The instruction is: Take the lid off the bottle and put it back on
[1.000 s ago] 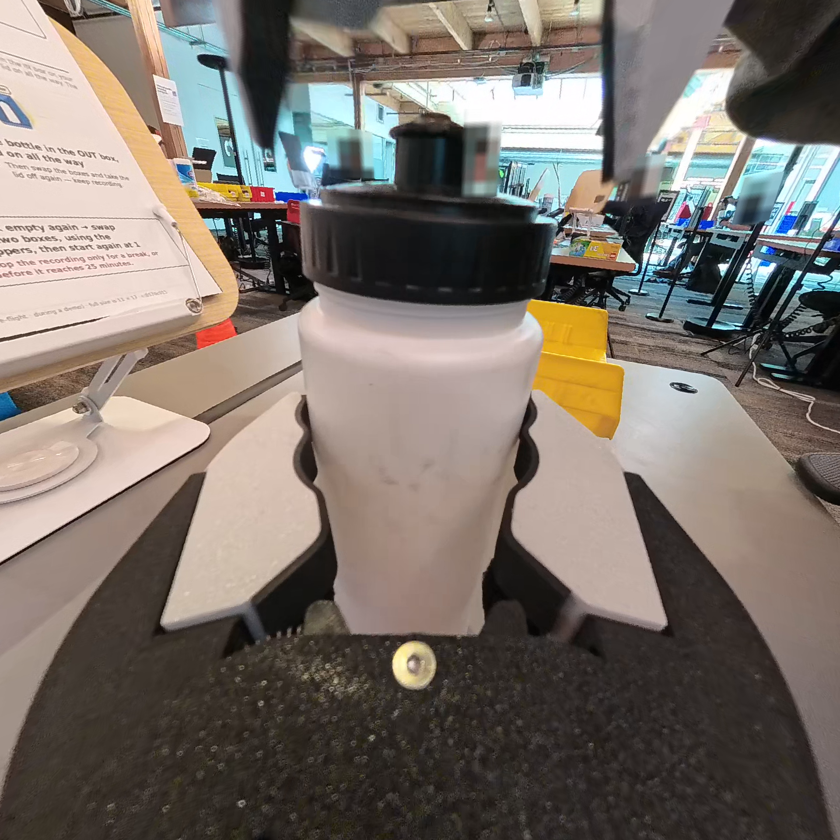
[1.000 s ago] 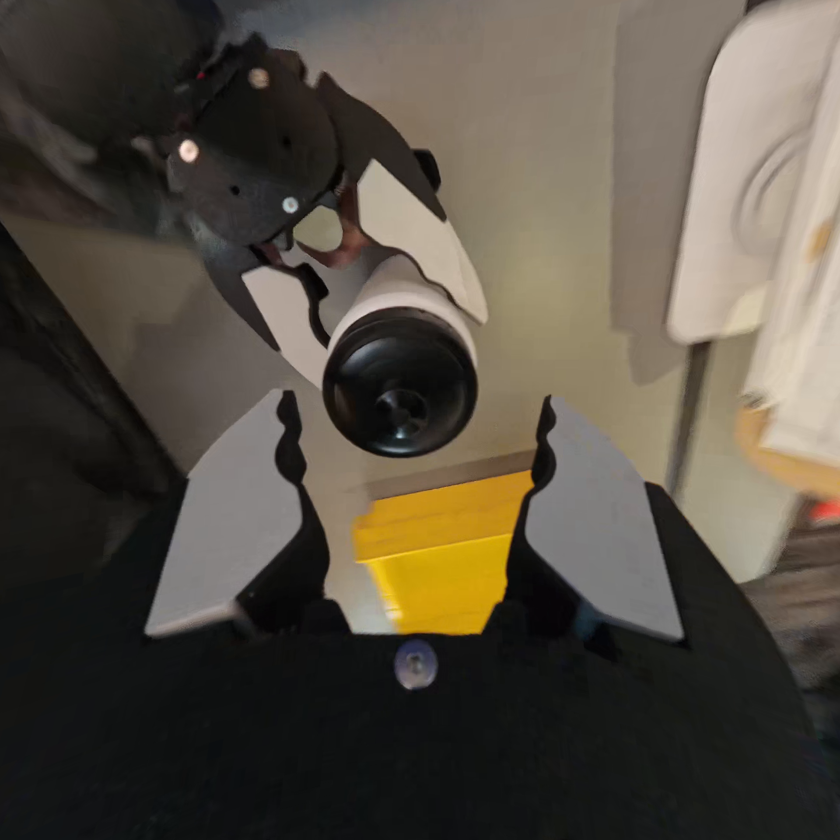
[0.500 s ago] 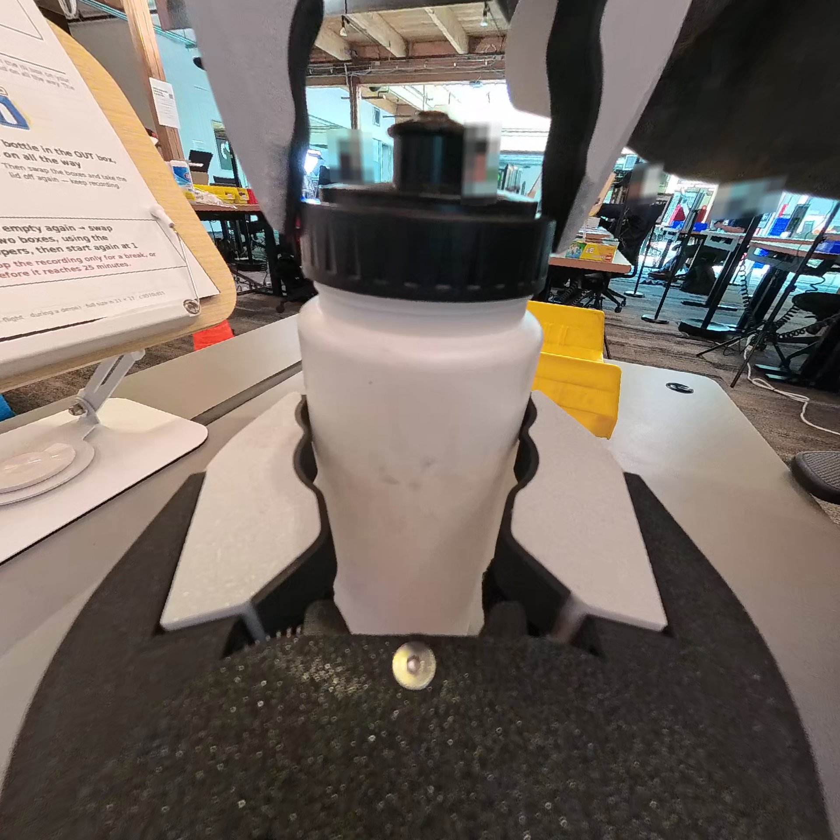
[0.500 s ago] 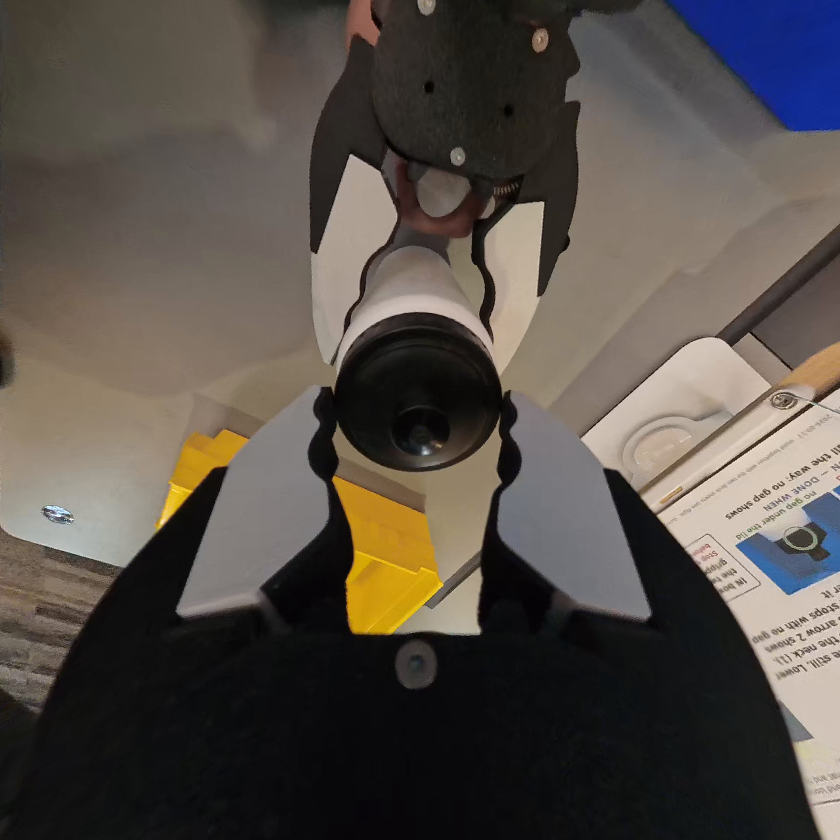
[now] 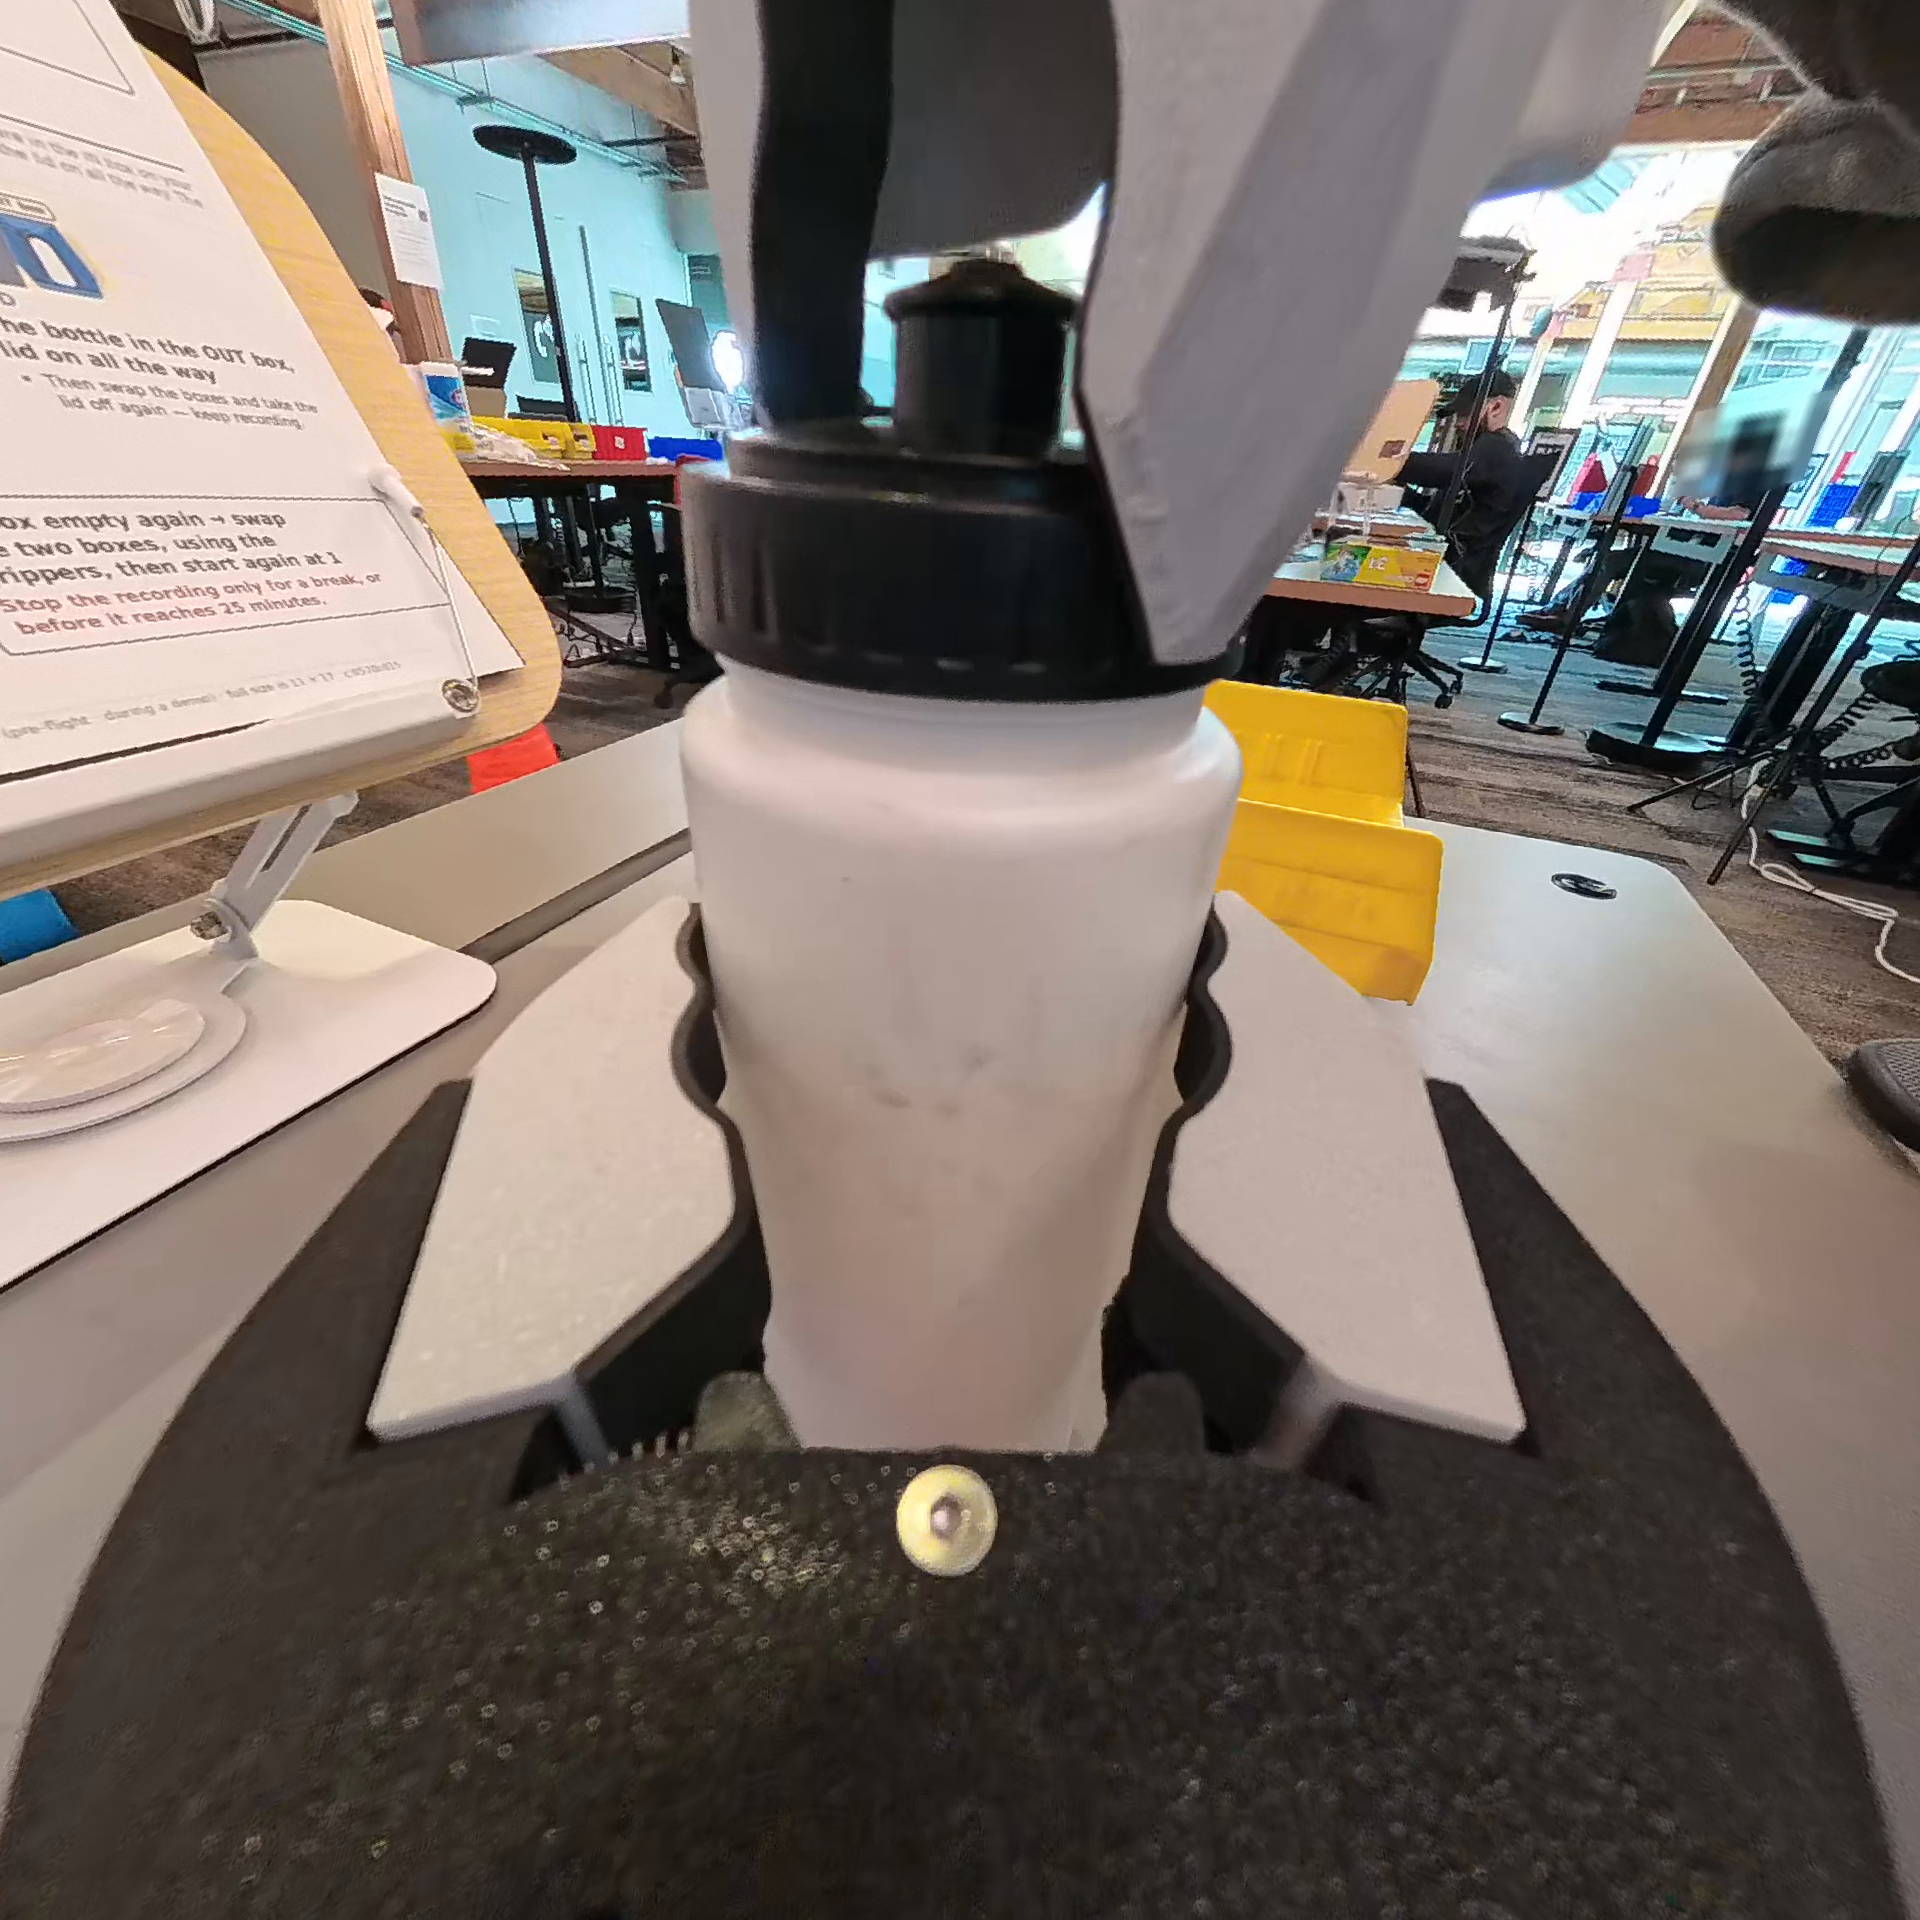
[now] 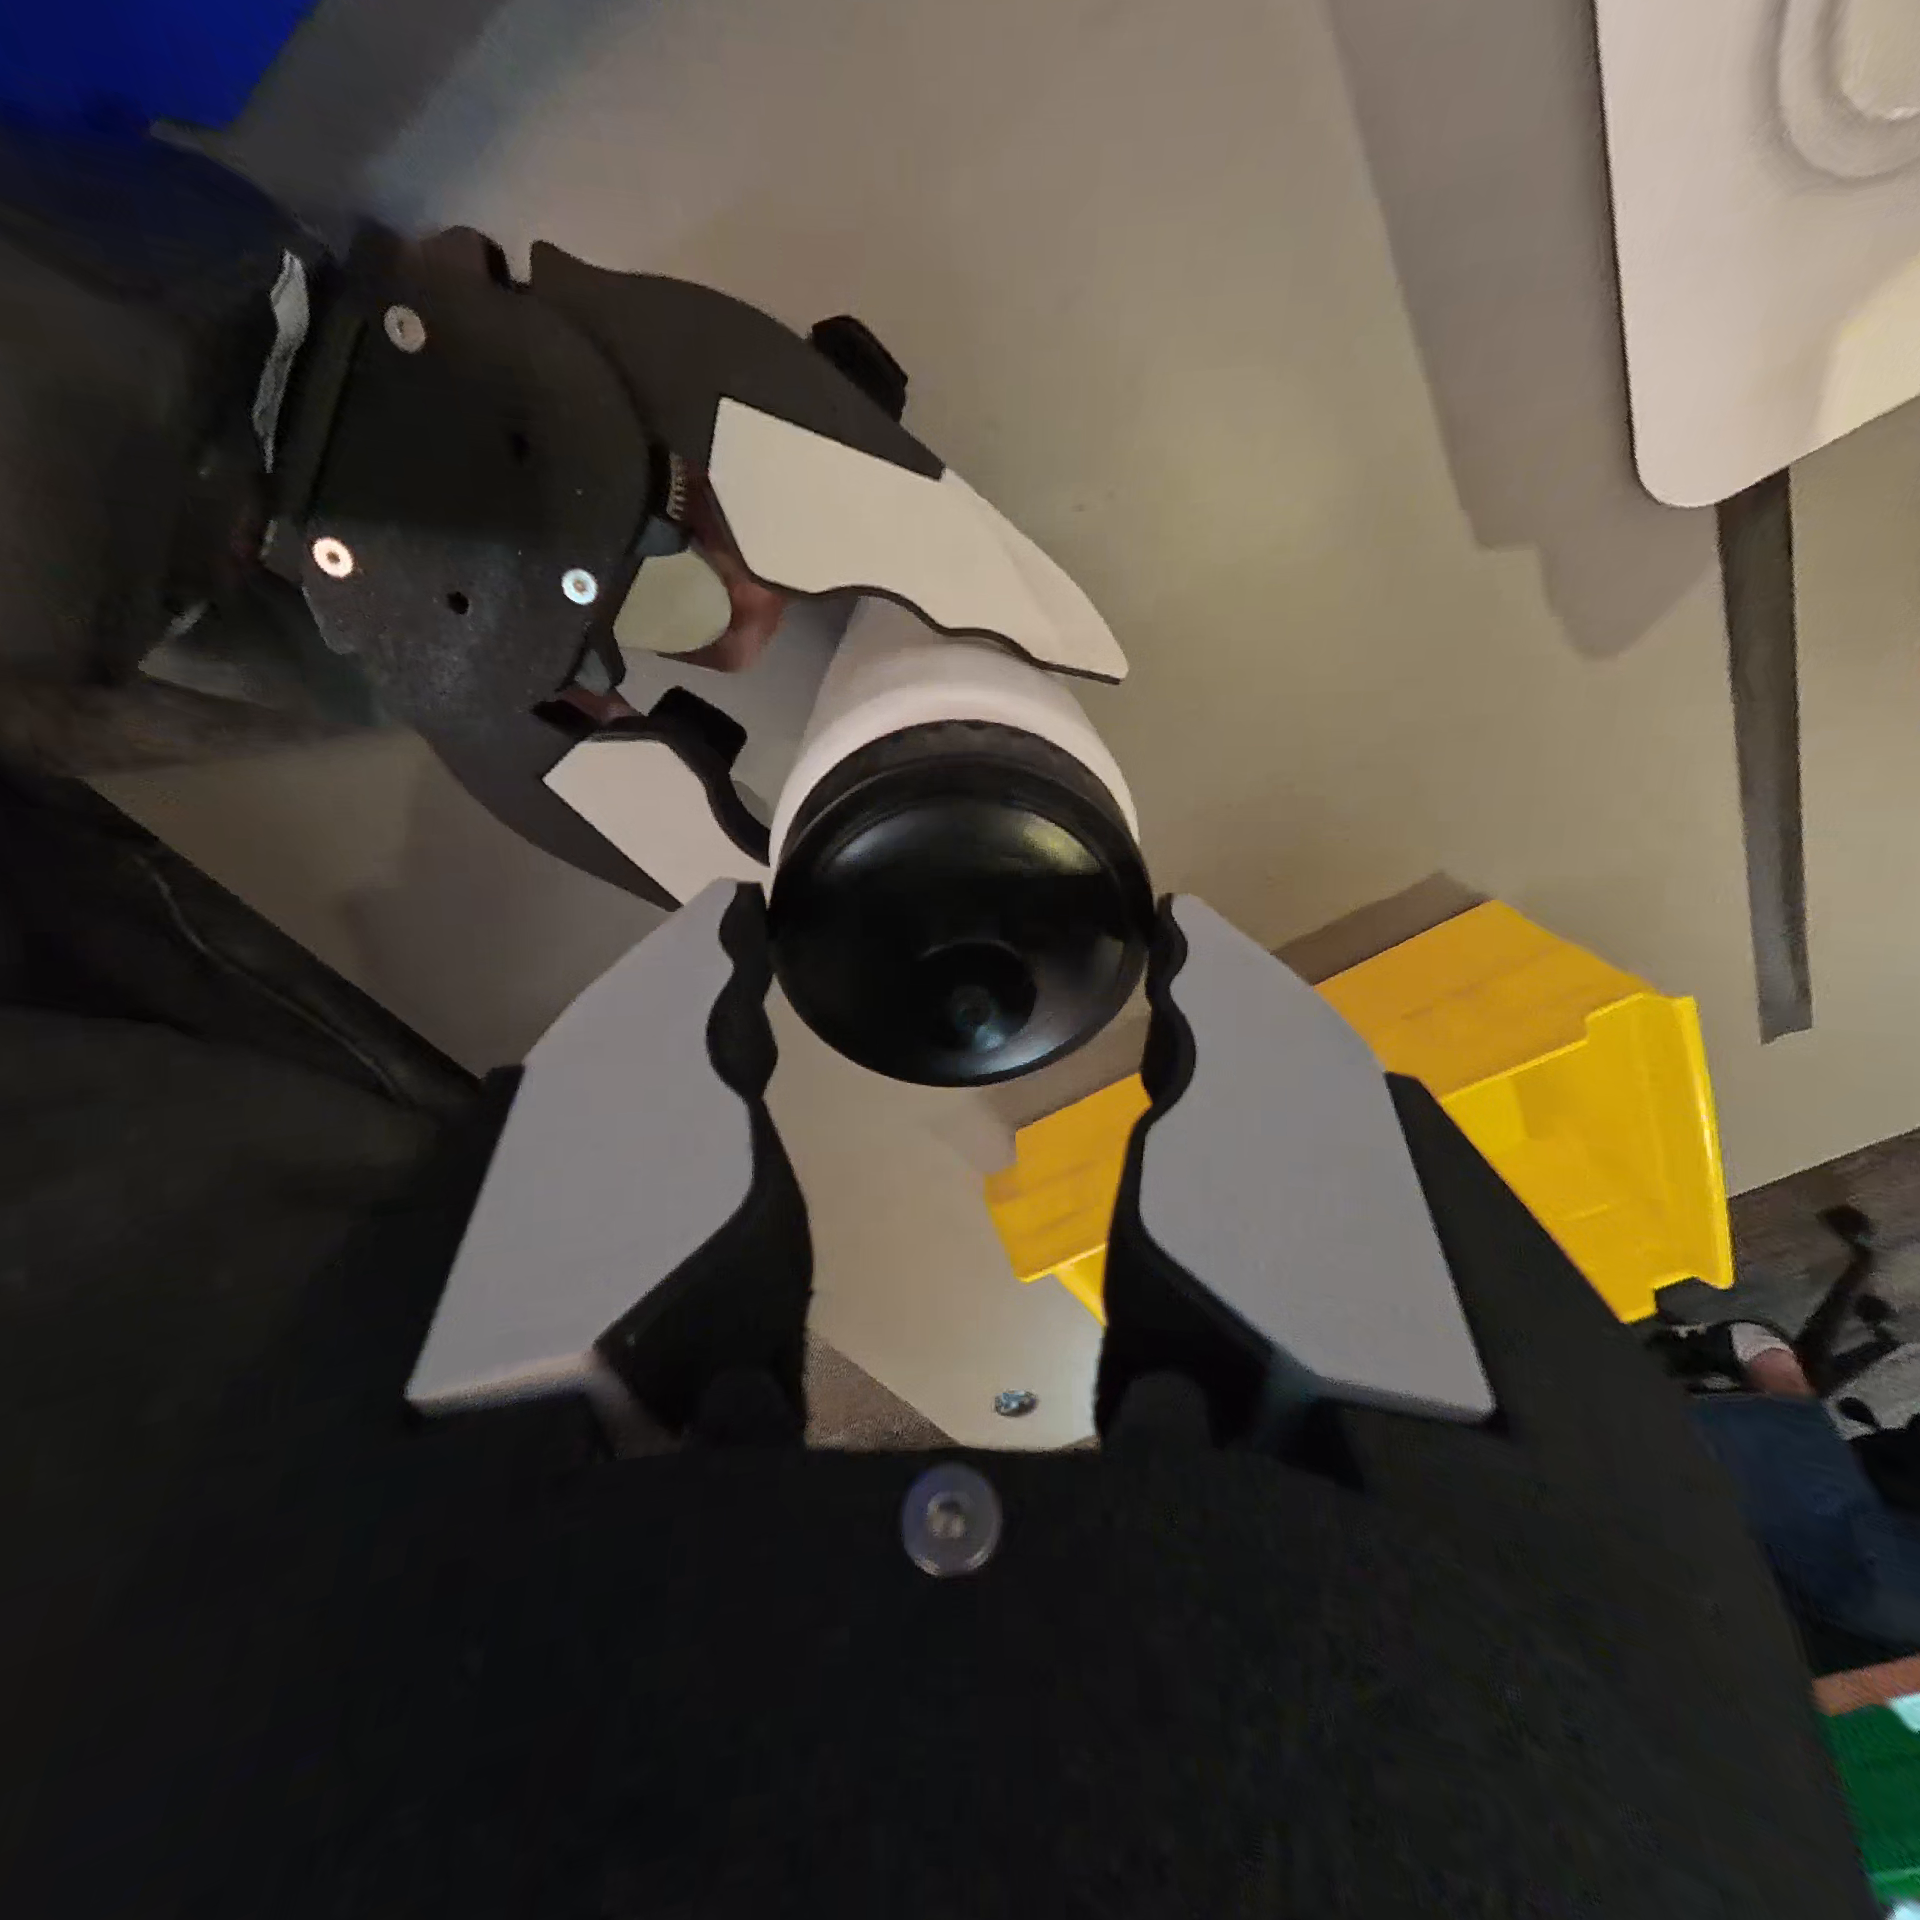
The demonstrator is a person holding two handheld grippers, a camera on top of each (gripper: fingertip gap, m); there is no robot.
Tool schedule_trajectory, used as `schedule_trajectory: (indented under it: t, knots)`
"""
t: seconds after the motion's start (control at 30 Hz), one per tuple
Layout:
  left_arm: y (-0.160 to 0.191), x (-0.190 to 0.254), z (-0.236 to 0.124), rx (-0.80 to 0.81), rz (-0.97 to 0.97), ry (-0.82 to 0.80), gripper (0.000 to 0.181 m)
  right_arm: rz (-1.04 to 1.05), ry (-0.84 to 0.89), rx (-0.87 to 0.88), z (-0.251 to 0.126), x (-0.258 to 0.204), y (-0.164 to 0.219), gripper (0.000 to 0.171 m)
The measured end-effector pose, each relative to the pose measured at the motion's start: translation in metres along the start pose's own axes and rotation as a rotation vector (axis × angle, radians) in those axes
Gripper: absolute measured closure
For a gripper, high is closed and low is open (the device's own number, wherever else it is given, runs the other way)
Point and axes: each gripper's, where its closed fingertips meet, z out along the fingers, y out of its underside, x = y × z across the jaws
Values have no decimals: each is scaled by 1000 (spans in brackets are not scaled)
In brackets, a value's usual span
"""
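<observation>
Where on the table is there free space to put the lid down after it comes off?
Bare grey table lies right of the white bottle, in front of the yellow bin. The left is crowded by the white stand base. Another bare patch lies beyond the left gripper.

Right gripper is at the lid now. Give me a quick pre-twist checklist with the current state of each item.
1. Left gripper clamped on the white bottle: ok.
2. Bottle upright over the table: ok.
3. Black lid seated on the neck, no gap showing: ok.
4. Right gripper centred on the lid, one finger each side: ok.
5. Right fingers actually squeezing the lid rim: cannot tell, they look just at contact.
6. Yellow bin clear of the twist: ok.
</observation>
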Motion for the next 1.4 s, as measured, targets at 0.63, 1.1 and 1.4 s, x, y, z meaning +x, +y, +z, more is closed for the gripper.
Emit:
schedule_trajectory:
  t: [0.63,1.1,1.4]
  knots:
    - [1,3,0,4,-2,39,95,-1388,138,76,-9,3,5,87]
    - [1,1,0,1,-2,11,96,-953,-15,3,-1,4,4,102]
    - [2,0,0,-15,18,-50,95,69,15,-54,1,0,9,102]
